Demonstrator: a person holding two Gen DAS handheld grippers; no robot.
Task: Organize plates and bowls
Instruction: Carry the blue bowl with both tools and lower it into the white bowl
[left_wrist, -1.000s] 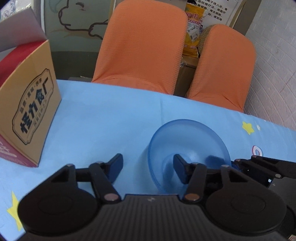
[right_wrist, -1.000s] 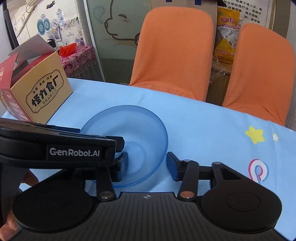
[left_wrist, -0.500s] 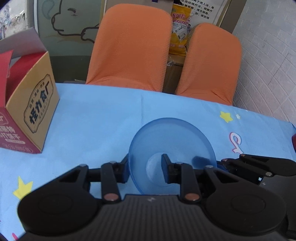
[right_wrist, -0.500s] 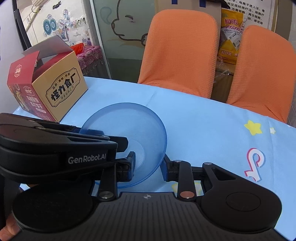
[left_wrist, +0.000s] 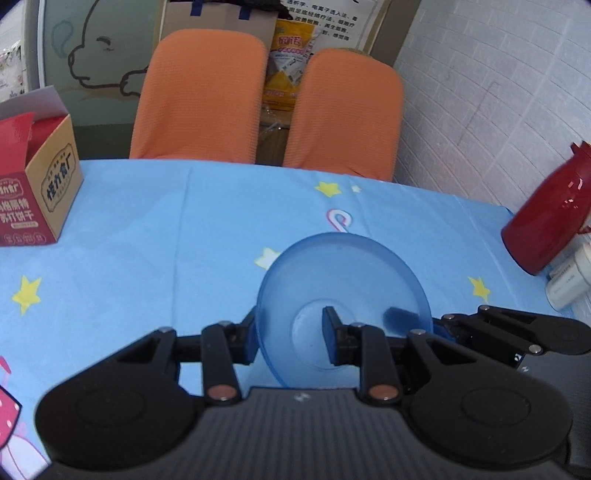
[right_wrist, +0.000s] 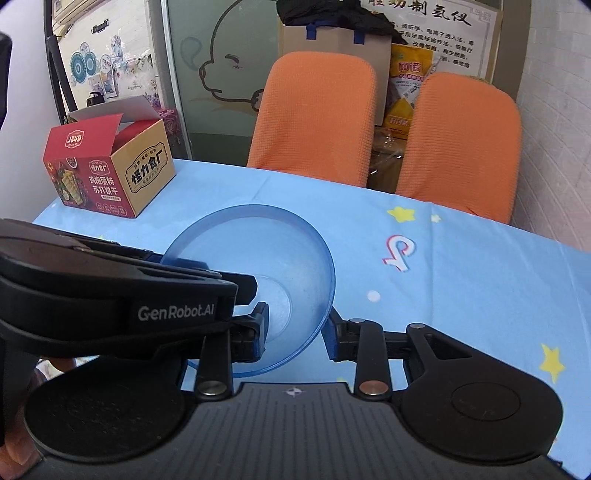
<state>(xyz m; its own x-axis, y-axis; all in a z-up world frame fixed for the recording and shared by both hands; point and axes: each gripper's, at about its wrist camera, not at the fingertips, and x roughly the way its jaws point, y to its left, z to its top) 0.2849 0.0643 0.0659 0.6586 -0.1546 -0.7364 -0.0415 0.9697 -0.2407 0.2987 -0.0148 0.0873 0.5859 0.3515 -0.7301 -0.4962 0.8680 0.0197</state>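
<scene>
Two orange chairs (left_wrist: 266, 103) stand behind the blue-clothed counter (left_wrist: 147, 251). A snack box (right_wrist: 110, 173) sits far left, a red bottle (left_wrist: 550, 218) far right. Between them, both the left gripper (left_wrist: 291, 332) and right gripper (right_wrist: 295, 328) have their jaws clamped on the blue bowl (left_wrist: 343, 295), each on its own side of the rim.

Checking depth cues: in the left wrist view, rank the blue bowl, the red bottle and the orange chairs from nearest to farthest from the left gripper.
1. blue bowl: its rim sits between the left gripper fingers.
2. red bottle: far right, on the table.
3. orange chairs: behind the table.
</scene>
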